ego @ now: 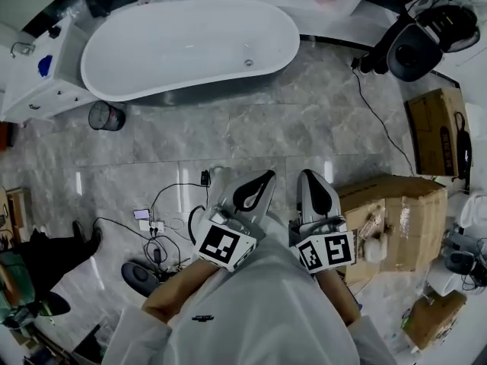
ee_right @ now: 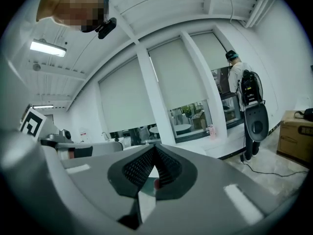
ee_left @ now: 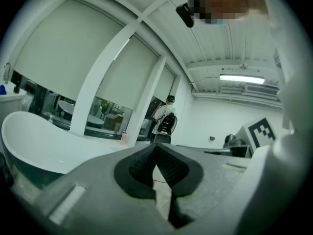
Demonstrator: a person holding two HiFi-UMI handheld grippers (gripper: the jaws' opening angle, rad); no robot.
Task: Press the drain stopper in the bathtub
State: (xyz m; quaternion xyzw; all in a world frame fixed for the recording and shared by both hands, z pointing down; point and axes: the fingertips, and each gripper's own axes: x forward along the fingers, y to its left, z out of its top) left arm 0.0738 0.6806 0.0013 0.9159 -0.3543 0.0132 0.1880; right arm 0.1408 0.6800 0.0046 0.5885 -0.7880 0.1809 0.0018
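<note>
The white oval bathtub (ego: 183,44) lies at the far end of the grey marble floor in the head view. Its small round drain stopper (ego: 248,62) sits on the tub's bottom towards the right end. Both grippers are held close to my body, well short of the tub and pointing towards it. My left gripper (ego: 266,176) has its jaws closed together with nothing between them, and so does my right gripper (ego: 307,175). In the left gripper view the tub (ee_left: 34,141) shows at the lower left beyond the shut gripper (ee_left: 156,147). The right gripper (ee_right: 155,149) is also shut.
A dark waste bin (ego: 106,115) stands by the tub's left end, beside a white cabinet (ego: 38,78). Cables and a power strip (ego: 154,224) lie on the floor at my left. Cardboard boxes (ego: 392,215) crowd the right. A person (ee_left: 165,117) stands far off by a black chair (ego: 415,48).
</note>
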